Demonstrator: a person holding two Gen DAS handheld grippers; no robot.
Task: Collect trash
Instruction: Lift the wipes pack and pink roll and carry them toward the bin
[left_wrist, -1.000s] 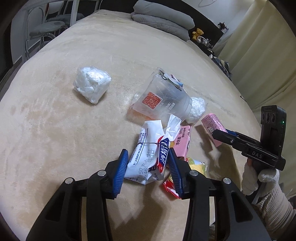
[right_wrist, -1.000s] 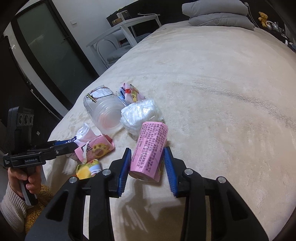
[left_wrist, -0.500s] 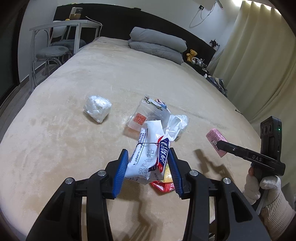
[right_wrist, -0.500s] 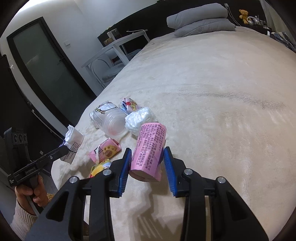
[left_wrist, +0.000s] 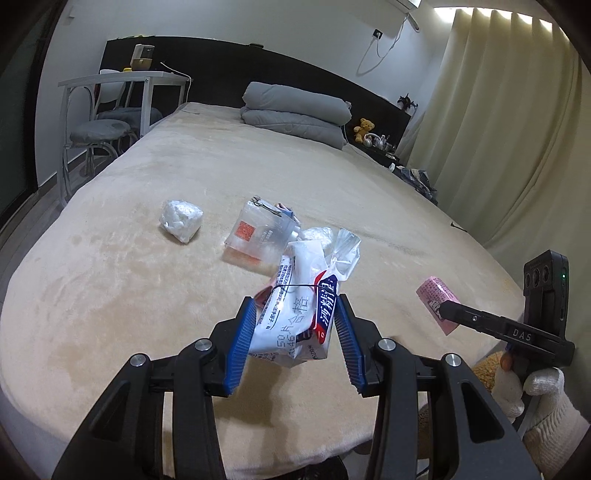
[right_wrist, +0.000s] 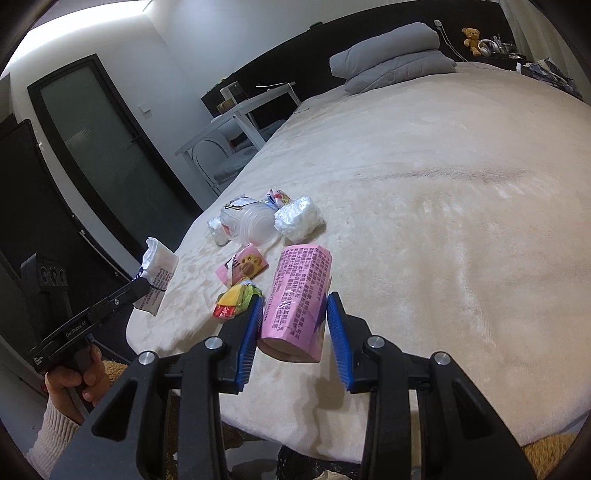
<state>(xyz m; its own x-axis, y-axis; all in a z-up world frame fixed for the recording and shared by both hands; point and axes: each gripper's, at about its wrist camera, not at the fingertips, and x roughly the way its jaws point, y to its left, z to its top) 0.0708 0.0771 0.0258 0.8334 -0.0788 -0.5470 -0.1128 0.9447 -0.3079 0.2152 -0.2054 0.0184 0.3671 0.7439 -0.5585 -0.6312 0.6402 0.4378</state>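
My left gripper (left_wrist: 295, 332) is shut on a white wipes packet (left_wrist: 299, 314) and holds it above the bed's near edge; the packet also shows in the right wrist view (right_wrist: 157, 275). My right gripper (right_wrist: 293, 325) is shut on a pink roll pack (right_wrist: 297, 299), held above the bed; the pack also shows in the left wrist view (left_wrist: 437, 301). On the beige bed (right_wrist: 443, 184) lie a clear plastic container (left_wrist: 262, 230), a white crumpled bag (left_wrist: 181, 219), a pink paw-print wrapper (right_wrist: 245, 264) and a yellow-red wrapper (right_wrist: 236, 301).
Folded grey bedding (left_wrist: 295, 114) lies at the bed's head. A white desk and chairs (left_wrist: 107, 110) stand at the left side. Curtains (left_wrist: 498, 129) hang at the right. A dark glass door (right_wrist: 99, 147) is left of the bed.
Both grippers have lifted and drawn back from the trash pile toward the bed's near edge, each still holding its item. The pile now looks farther away.
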